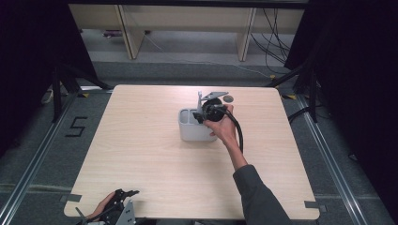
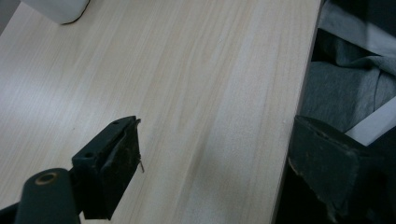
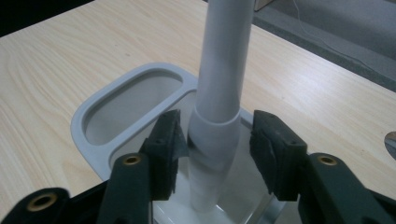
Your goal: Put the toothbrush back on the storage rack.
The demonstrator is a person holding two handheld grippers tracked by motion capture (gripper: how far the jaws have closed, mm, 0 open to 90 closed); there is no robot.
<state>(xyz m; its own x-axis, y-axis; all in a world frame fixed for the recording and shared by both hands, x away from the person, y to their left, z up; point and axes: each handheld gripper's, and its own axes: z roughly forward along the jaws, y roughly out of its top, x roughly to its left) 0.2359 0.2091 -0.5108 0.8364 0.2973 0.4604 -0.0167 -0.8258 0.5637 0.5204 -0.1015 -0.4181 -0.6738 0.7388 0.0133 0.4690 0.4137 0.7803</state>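
While the right gripper (image 3: 215,149) hovers over the grey two-compartment holder (image 1: 196,125) mid-table, its jaws stand apart on either side of the white tube (image 3: 218,116), no pad pressing it, so the tube stands in the nearer compartment. Release looks like the step in hand; next comes a straight lift clear without knocking the tube. The left gripper (image 2: 212,172) rests spread wide and empty at the near table edge.

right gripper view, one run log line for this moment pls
right gripper: open, jaws either side of grey tube | tube: upright in grey holder, right compartment | left gripper: open, at table near edge
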